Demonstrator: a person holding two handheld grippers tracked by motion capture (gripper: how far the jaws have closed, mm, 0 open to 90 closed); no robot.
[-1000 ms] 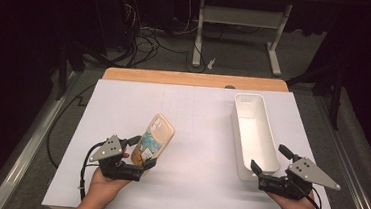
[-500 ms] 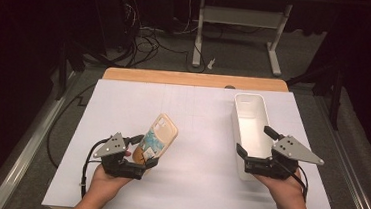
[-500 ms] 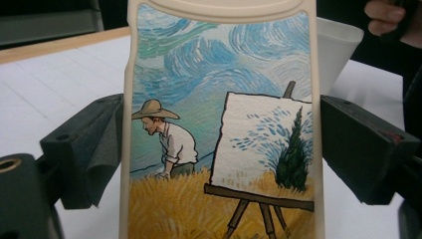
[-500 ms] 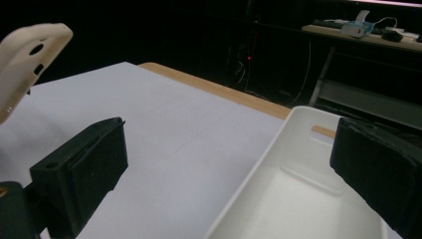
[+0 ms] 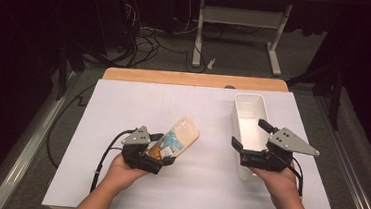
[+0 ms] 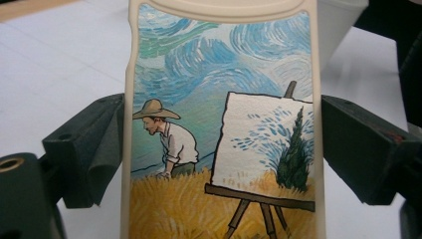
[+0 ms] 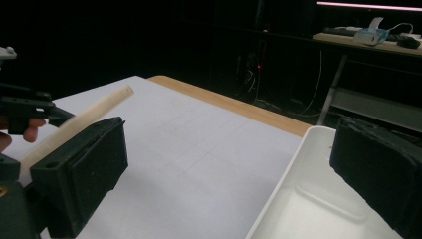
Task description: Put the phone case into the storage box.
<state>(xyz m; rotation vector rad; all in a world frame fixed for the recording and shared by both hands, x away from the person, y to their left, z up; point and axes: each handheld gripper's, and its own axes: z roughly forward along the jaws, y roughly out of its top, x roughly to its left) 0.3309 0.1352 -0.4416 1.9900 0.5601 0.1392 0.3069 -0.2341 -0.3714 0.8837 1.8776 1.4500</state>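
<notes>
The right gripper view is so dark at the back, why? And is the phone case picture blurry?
Right gripper view: the room behind is unlit, while the white mat and tray catch the light. Left gripper view: the phone case looks sharp and evenly lit, with no glare. High view: bright table, dark surroundings.

Worktop (image 5: 123, 104), front left: left gripper (image 5: 162, 155), with the cream-edged phone case bearing a painted field scene (image 5: 180, 138) between its jaws, tilted up off the surface. Front right: right gripper (image 5: 248, 139), jaws straddling the near left wall of the long white plastic tray (image 5: 248, 107), which runs toward the far edge
</notes>
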